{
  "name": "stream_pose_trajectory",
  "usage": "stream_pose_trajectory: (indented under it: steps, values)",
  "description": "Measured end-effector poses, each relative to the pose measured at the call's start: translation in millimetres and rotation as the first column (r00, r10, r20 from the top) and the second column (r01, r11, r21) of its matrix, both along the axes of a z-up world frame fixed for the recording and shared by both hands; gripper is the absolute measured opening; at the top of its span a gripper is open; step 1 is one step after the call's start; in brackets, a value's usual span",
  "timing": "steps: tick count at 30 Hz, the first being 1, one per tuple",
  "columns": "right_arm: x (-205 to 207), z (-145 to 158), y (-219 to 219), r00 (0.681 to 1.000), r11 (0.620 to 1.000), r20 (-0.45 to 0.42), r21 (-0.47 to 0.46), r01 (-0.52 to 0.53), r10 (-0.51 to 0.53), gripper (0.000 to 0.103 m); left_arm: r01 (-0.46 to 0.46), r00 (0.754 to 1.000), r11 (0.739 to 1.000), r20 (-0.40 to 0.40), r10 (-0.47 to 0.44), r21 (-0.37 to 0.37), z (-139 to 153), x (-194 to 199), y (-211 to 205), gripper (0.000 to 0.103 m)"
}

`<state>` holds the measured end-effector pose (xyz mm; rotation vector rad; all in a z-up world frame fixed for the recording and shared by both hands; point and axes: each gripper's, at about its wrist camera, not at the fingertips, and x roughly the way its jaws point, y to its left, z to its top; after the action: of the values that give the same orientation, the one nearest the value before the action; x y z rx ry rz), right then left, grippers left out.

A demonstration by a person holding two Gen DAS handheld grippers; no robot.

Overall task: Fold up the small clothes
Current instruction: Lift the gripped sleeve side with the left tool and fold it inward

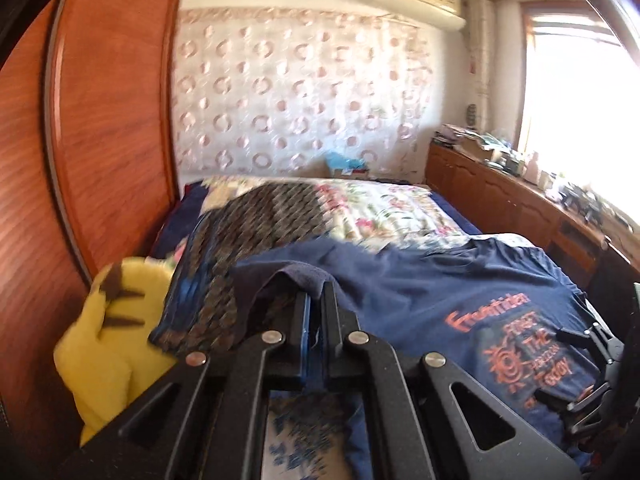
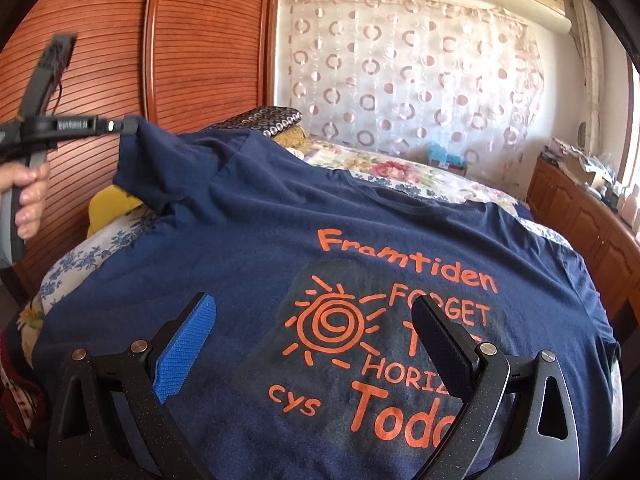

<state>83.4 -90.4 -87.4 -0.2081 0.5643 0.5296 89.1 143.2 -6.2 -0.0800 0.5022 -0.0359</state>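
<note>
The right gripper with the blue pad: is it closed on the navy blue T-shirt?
No, the right gripper stands wide open above the navy blue T-shirt with orange print, its blue pad pressing no cloth.

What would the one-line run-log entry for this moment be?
left gripper: shut on navy T-shirt sleeve, raised | right gripper: open over orange print | shirt: spread on bed, unfolded

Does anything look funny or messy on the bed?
Yes. One sleeve of the navy T-shirt is pulled up off the bed, pinched in the left hand-held gripper, while the rest lies flat. A yellow plush toy sits squashed beside the wardrobe.
</note>
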Motion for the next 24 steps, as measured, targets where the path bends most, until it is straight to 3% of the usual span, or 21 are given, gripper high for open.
stream_pose_trajectory:
  steps: [5, 11, 14, 15, 16, 24]
  values:
    - [1, 0, -4, 1.000, 1.000, -0.011, 0.016, 0.003, -0.003, 0.100, 0.082, 0.997, 0.996, 0.000, -0.082, 0.043, 20, 26, -39, 0.000]
    - [4, 0, -10, 1.000, 0.999, -0.022, 0.043, 0.015, -0.014, 0.100, 0.198, 0.979, 0.980, -0.055, -0.197, 0.027, 25, 46, -78, 0.002]
    - [7, 1, -17, 0.999, 0.998, -0.036, 0.063, 0.024, -0.022, 0.100, 0.223, 0.973, 0.974, -0.061, -0.221, 0.037, 26, 39, -90, 0.019]
    - [7, 1, -18, 0.999, 0.997, -0.040, 0.065, 0.028, -0.025, 0.100, 0.227, 0.973, 0.973, -0.059, -0.225, 0.037, 26, 34, -90, 0.033]
    - [8, 1, -21, 0.999, 0.997, -0.045, 0.068, 0.033, -0.030, 0.100, 0.230, 0.972, 0.973, -0.057, -0.228, 0.034, 27, 31, -89, 0.040]
    - [25, 13, -40, 0.997, 0.994, -0.058, 0.096, 0.051, -0.045, 0.100, 0.152, 0.986, 0.988, -0.069, -0.149, 0.039, 8, 3, -67, 0.057]
